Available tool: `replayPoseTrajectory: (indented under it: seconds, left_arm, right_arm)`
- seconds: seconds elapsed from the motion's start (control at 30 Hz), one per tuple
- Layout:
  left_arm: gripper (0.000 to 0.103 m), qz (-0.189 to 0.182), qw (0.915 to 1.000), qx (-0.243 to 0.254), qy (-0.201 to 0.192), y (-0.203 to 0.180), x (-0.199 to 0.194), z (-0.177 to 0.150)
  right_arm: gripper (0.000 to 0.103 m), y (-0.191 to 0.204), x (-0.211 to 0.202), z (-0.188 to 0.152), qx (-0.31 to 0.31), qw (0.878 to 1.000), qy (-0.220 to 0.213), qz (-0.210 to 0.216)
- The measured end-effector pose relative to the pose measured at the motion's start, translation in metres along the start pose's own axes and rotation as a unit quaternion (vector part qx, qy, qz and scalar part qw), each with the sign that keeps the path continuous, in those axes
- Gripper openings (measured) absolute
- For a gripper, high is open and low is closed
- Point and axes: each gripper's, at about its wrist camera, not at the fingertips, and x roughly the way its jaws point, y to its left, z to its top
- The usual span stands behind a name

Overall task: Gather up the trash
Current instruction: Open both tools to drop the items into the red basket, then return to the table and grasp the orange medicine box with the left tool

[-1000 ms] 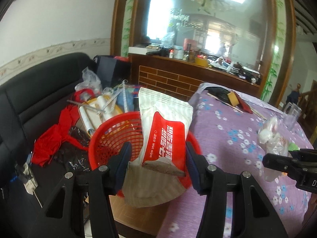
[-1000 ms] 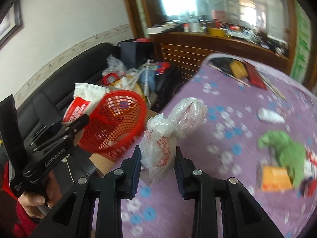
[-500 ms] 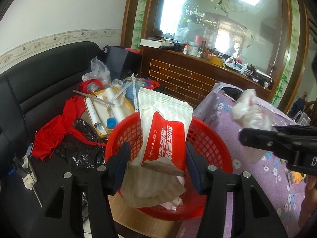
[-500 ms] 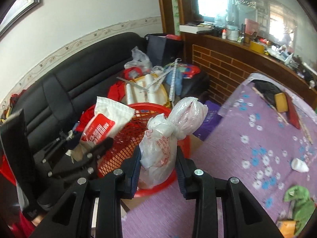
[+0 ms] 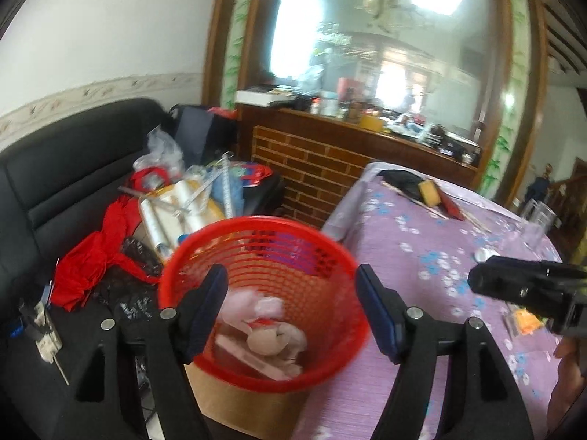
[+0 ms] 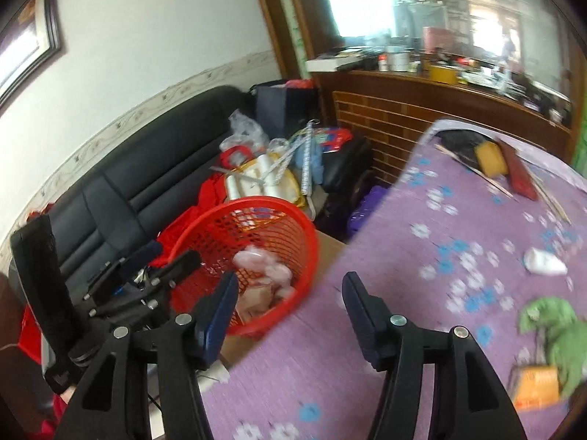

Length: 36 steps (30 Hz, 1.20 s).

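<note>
Bright window (image 5: 293, 29) glare; motion blur (fisheye-bent edges)

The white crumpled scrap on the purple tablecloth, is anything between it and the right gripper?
Nothing visible. The right gripper is open and empty over the near edge of the tablecloth; the white scrap lies farther along to its right, with only bare floral cloth between. The green item sits nearer the camera, off that line.
</note>
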Motion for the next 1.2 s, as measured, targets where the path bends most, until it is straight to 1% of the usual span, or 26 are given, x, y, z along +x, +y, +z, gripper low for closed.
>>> replayPoseTrajectory:
  seconds: [0.13, 0.27, 0.37, 0.47, 0.57, 0.63, 0.67, 0.7, 0.73, 0.83, 0.9, 0.93, 0.97, 1.0, 1.03, 1.07, 1.1, 1.13, 1.2]
  left_arm:
    - [0.073, -0.023, 0.9991, 0.035, -0.002, -0.038, -0.009, -0.004]
    - [0.074, -0.047, 0.9969, 0.062, 0.008, -0.076, -0.012, -0.013]
    - [0.074, -0.069, 0.9938, 0.085, 0.019, -0.108, -0.012, -0.021]
    - [0.075, -0.089, 0.9892, 0.113, 0.028, -0.140, -0.014, -0.031]
    - [0.078, -0.111, 0.9816, 0.151, 0.037, -0.174, -0.016, -0.042]
    - [0.081, -0.127, 0.9745, 0.180, 0.043, -0.198, -0.016, -0.048]
    - [0.081, -0.135, 0.9700, 0.196, 0.050, -0.212, -0.014, -0.050]
    - [0.081, -0.144, 0.9651, 0.211, 0.057, -0.225, -0.012, -0.053]
    - [0.082, -0.157, 0.9587, 0.228, 0.065, -0.239, -0.009, -0.055]
    - [0.083, -0.177, 0.9449, 0.262, 0.086, -0.269, 0.001, -0.060]
    - [0.083, -0.202, 0.9297, 0.285, 0.115, -0.292, 0.016, -0.062]
    - [0.083, -0.207, 0.9261, 0.291, 0.123, -0.299, 0.020, -0.063]
    - [0.084, -0.214, 0.9206, 0.299, 0.133, -0.308, 0.027, -0.064]
    - [0.084, -0.227, 0.9115, 0.310, 0.147, -0.317, 0.035, -0.066]
    - [0.084, -0.226, 0.9067, 0.321, 0.155, -0.325, 0.044, -0.068]
    - [0.084, -0.219, 0.9061, 0.327, 0.155, -0.328, 0.051, -0.069]
    - [0.084, -0.216, 0.9019, 0.339, 0.158, -0.334, 0.059, -0.072]
    - [0.084, -0.225, 0.8931, 0.350, 0.171, -0.340, 0.068, -0.075]
    - [0.084, -0.217, 0.8877, 0.367, 0.173, -0.349, 0.079, -0.079]
  right_arm:
    - [0.064, -0.022, -0.036, -0.028, 0.017, 0.999, -0.020, -0.029]
    - [0.064, -0.052, -0.067, -0.055, 0.051, 0.998, -0.028, -0.035]
    - [0.064, -0.077, -0.091, -0.079, 0.078, 0.995, -0.035, -0.052]
    - [0.064, -0.106, -0.115, -0.103, 0.105, 0.991, -0.039, -0.071]
    - [0.063, -0.135, -0.142, -0.127, 0.143, 0.984, -0.054, -0.094]
    - [0.063, -0.152, -0.162, -0.141, 0.166, 0.977, -0.063, -0.119]
    - [0.063, -0.166, -0.174, -0.148, 0.184, 0.971, -0.065, -0.139]
    - [0.063, -0.175, -0.182, -0.153, 0.197, 0.967, -0.067, -0.149]
    - [0.063, -0.184, -0.188, -0.156, 0.211, 0.963, -0.072, -0.155]
    - [0.065, -0.212, -0.213, -0.170, 0.253, 0.948, -0.090, -0.170]
    - [0.065, -0.228, -0.225, -0.179, 0.276, 0.939, -0.098, -0.181]
    - [0.066, -0.232, -0.229, -0.182, 0.283, 0.936, -0.100, -0.182]
    - [0.066, -0.236, -0.233, -0.184, 0.291, 0.934, -0.102, -0.182]
    - [0.066, -0.241, -0.236, -0.187, 0.299, 0.931, -0.104, -0.181]
    - [0.066, -0.246, -0.239, -0.190, 0.305, 0.929, -0.105, -0.181]
    - [0.066, -0.247, -0.241, -0.193, 0.308, 0.928, -0.106, -0.181]
    - [0.066, -0.251, -0.244, -0.196, 0.315, 0.925, -0.107, -0.181]
    - [0.066, -0.256, -0.245, -0.199, 0.320, 0.924, -0.107, -0.180]
    - [0.068, -0.260, -0.246, -0.202, 0.329, 0.921, -0.108, -0.179]
